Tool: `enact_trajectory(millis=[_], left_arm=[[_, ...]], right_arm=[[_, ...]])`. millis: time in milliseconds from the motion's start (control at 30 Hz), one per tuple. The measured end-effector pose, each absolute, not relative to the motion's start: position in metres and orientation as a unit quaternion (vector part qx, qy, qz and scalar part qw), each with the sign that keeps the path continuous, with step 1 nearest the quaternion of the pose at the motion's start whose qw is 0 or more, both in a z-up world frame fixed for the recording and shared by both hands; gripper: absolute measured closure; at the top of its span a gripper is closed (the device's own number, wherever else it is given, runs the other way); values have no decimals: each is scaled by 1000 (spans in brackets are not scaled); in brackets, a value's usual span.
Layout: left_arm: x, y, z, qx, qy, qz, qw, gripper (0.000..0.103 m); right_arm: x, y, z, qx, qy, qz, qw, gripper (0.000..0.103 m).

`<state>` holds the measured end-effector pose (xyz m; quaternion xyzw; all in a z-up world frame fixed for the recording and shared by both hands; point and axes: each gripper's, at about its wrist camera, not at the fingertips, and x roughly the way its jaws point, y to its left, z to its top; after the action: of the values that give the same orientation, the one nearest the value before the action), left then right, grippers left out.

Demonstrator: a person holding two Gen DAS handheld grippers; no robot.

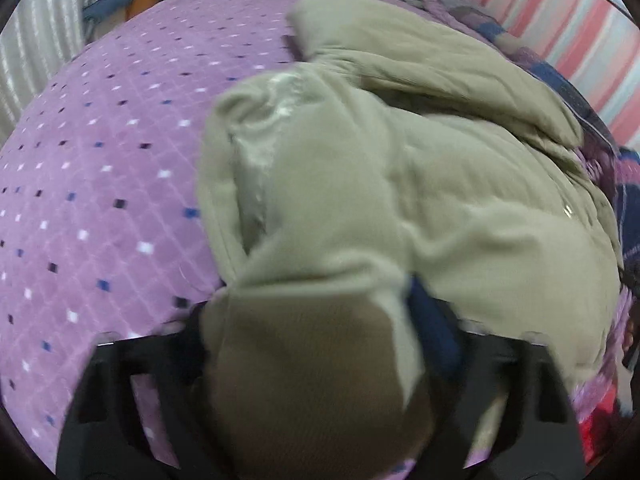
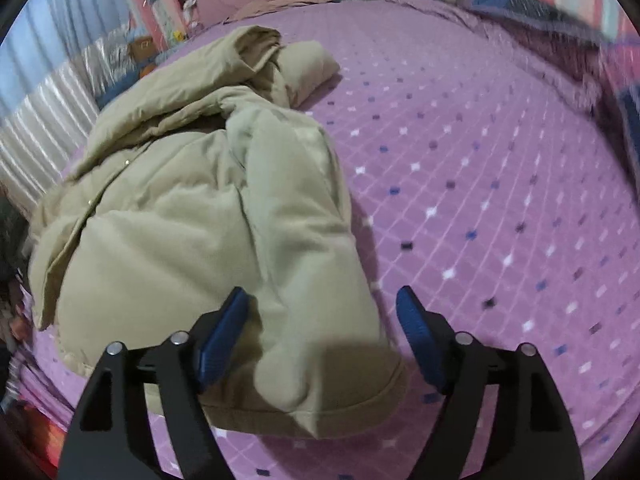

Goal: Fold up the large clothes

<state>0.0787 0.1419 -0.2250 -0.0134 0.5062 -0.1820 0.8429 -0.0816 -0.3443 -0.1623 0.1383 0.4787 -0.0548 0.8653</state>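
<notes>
Jacket [image 2: 208,216] in khaki, padded, bunched on purple bed [image 2: 480,168]; long axis from hem near both cameras to hood end far up bed. Left gripper [image 1: 320,360]: sleeve or flap draped between jaws, close against lens; one blue pad visible beside fabric, other hidden; pressing or not cannot be told. Right gripper [image 2: 324,332]: jaws spread, released, straddling hem corner, right pad clear over sheet. Left nearer to fabric. Likely next: cross-fold toward hood.
</notes>
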Motion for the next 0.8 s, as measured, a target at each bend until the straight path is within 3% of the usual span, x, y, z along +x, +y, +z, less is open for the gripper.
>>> enact_trajectory(millis=[33, 67, 100, 133, 200, 400, 567, 667, 733, 800], left_arm=[[74, 139, -222, -7, 500, -182, 846, 49], [70, 137, -219, -2, 497, -182, 849, 56], [64, 135, -212, 4, 492, -182, 851, 68], [60, 135, -206, 7, 488, -180, 854, 76], [51, 137, -193, 2, 483, -178, 857, 84], [18, 148, -160, 3, 472, -190, 861, 89], [29, 159, -188, 3, 497, -181, 849, 83], [34, 157, -189, 4, 495, -173, 851, 76], [36, 155, -190, 12, 495, -165, 853, 63], [38, 151, -193, 22, 495, -159, 854, 57]], right_arm=[[-85, -345, -167, 156, 478, -49, 863, 28], [-86, -346, -172, 172, 477, -42, 861, 42], [-87, -345, -174, 180, 477, -34, 860, 66], [-87, -341, -172, 184, 475, -22, 860, 72], [-89, -331, -163, 170, 468, -6, 867, 84], [-110, -333, -128, 147, 447, 13, 882, 87], [-100, -328, -153, 118, 478, -9, 871, 85], [-98, -326, -156, 115, 480, -16, 870, 79], [-100, -326, -156, 115, 482, -17, 869, 73], [-101, -325, -157, 109, 485, -15, 868, 71]])
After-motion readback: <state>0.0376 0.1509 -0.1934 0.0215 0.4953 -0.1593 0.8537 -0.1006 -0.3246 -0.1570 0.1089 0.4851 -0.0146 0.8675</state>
